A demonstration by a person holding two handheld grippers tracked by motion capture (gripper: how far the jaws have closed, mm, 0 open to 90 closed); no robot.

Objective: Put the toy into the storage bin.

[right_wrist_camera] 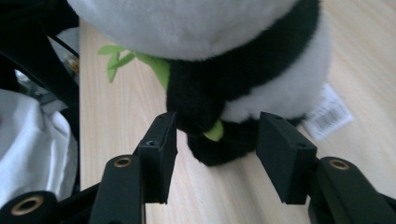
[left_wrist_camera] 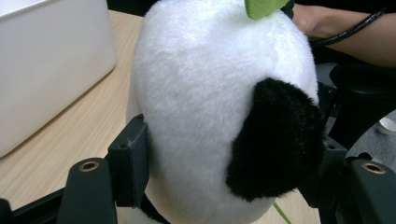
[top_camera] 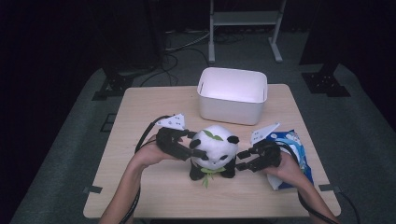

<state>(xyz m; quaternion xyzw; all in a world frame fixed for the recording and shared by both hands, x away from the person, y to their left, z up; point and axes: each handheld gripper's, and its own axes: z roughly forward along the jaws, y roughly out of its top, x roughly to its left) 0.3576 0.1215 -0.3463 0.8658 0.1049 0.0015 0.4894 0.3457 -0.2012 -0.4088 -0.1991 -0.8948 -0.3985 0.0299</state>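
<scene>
Two-handed hold on the panda

Left gripper clamps its head; right gripper, jaws apart, should probably close squarely on the arm.

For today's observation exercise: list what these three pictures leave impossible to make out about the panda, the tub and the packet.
- Plush panda face: turned away in the left gripper view, cut off by the top edge in the right gripper view.
- White tub contents: high view, glare whitens its inside.
- Blue packet print: high view, too small, partly under the right hand.
- Tag by the panda: blurred.
</scene>
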